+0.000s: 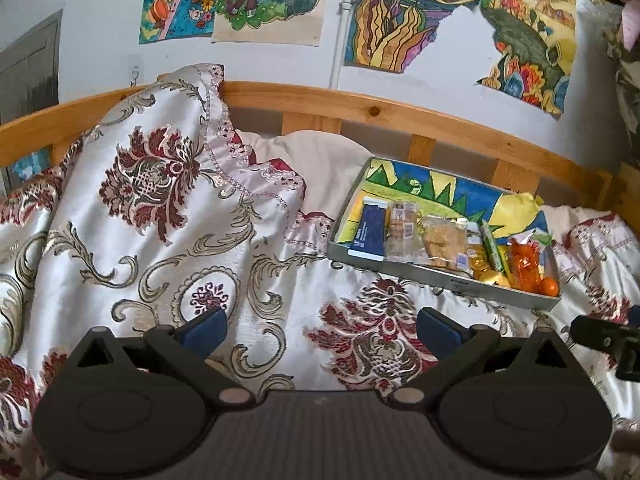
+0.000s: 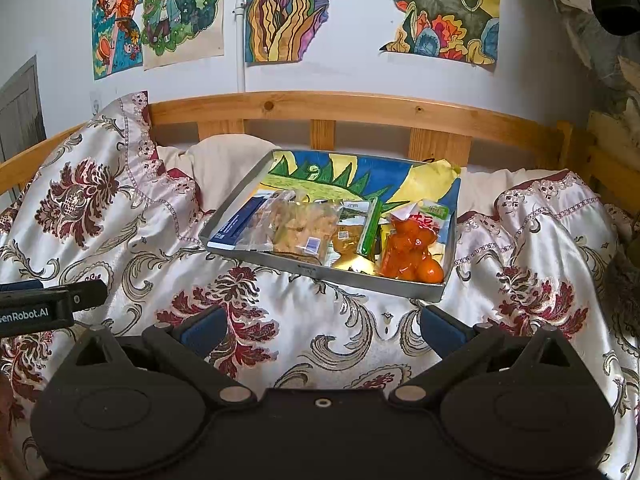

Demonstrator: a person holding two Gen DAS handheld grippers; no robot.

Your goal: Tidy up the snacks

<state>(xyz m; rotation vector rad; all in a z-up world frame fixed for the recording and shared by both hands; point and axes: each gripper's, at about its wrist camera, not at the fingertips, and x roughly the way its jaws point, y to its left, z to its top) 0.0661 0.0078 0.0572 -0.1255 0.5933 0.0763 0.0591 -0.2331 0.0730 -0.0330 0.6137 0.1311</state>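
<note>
Snacks (image 2: 336,236) in tray (image 2: 344,278) | gripper body reads "GenRobot.AI" | both jaws spread, empty

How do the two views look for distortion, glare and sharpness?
Left wrist view: fisheye bends the headboard into an arc, the bedspread has a satin sheen, and the tray is off-centre but sharp. Right wrist view: same curvature, the tray is centred, and the snacks are in focus.
</note>
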